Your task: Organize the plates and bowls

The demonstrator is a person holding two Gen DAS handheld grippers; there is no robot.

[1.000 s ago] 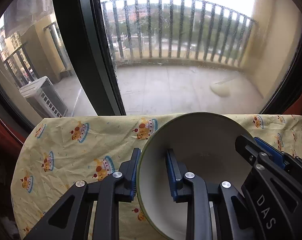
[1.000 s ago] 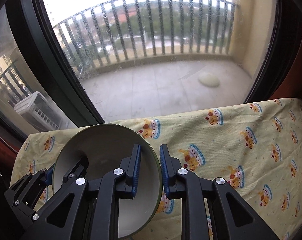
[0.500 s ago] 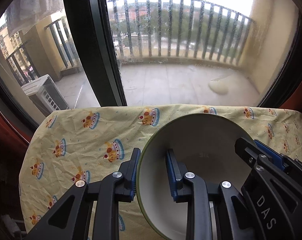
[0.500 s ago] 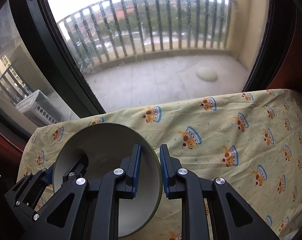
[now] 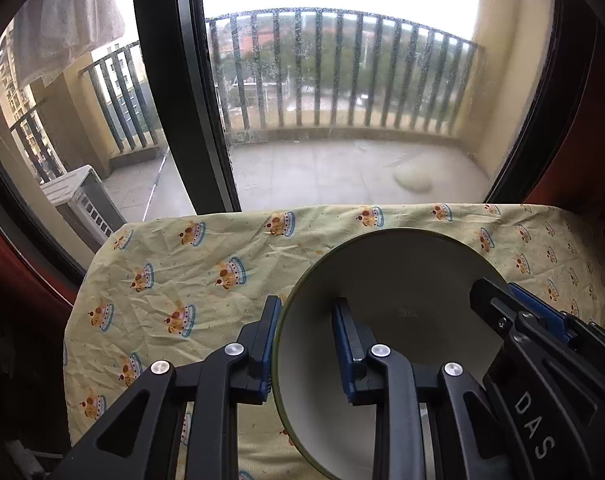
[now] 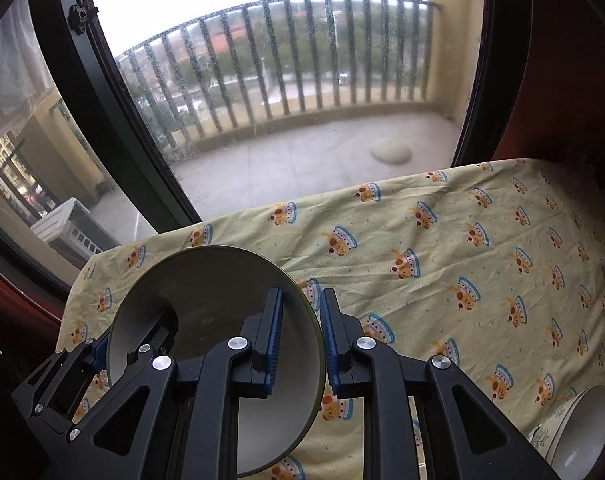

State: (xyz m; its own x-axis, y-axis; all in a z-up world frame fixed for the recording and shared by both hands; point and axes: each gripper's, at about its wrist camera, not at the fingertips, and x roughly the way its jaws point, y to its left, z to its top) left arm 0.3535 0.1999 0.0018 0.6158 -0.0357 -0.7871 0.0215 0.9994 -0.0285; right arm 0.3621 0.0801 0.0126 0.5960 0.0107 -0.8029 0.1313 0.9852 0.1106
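1. Left wrist view: left tongs [image 5: 307,344] clamped on the left rim of a green-edged bowl [image 5: 402,292], one pad outside, one inside; bowl tilted above the yellow patterned cloth [image 5: 206,264] on the bench; right tongs [image 5: 514,308] gripping the opposite rim.
2. Right wrist view: right tongs [image 6: 301,338] pinching the bowl's [image 6: 206,292] right rim; left tongs [image 6: 114,346] at its far edge; white floral bowl [image 6: 578,428] on the cloth [image 6: 442,240], lower right.

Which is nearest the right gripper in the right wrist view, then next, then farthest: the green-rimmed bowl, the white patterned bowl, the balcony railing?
1. Green-rimmed bowl: clamped at its rim by the right gripper.
2. White patterned bowl: on the tablecloth, lower right.
3. Balcony railing: outside, beyond the window.
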